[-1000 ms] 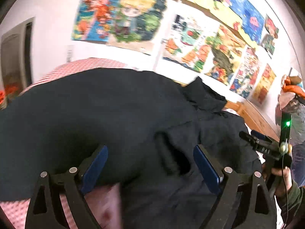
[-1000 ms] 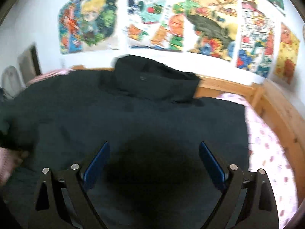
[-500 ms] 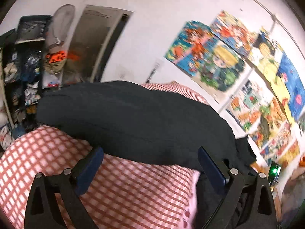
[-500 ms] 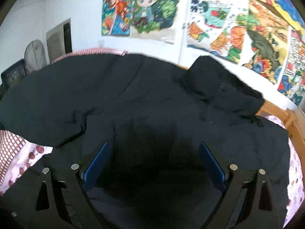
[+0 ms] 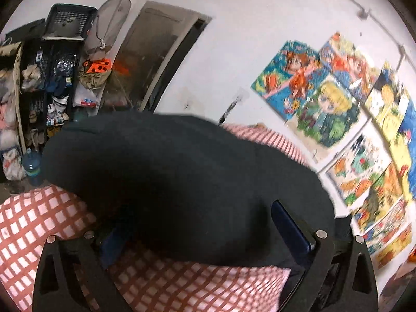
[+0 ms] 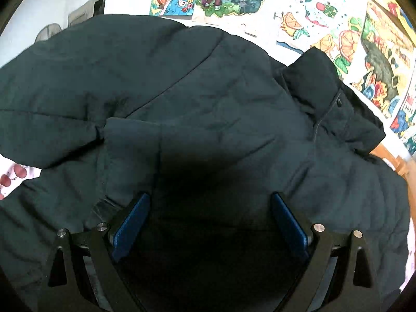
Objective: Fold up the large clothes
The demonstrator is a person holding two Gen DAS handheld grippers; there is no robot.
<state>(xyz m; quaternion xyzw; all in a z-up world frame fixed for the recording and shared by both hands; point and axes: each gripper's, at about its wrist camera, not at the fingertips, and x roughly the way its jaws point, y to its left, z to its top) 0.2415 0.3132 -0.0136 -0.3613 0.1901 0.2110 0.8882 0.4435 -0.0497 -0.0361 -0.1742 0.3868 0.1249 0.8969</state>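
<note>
A dark, near-black padded coat [image 6: 208, 98] is spread across the bed [image 5: 39, 223], its hood [image 6: 325, 96] lying toward the posters [image 6: 338, 26] on the wall. One sleeve [image 5: 169, 169] is laid over a red-checked pillow [image 5: 195, 280] at the coat's left side. Seams, a snap at the collar and soft creases can be seen. Chinese characters are printed on one poster — too small to be read surely. The left gripper [image 5: 200, 231] has just been opening and is spread wide, its left finger partly lost in shadow against the sleeve; nothing is pinched. The right gripper [image 6: 210, 223] is held wide apart over the coat's body — the cloth beneath is darkened by shadow.
</note>
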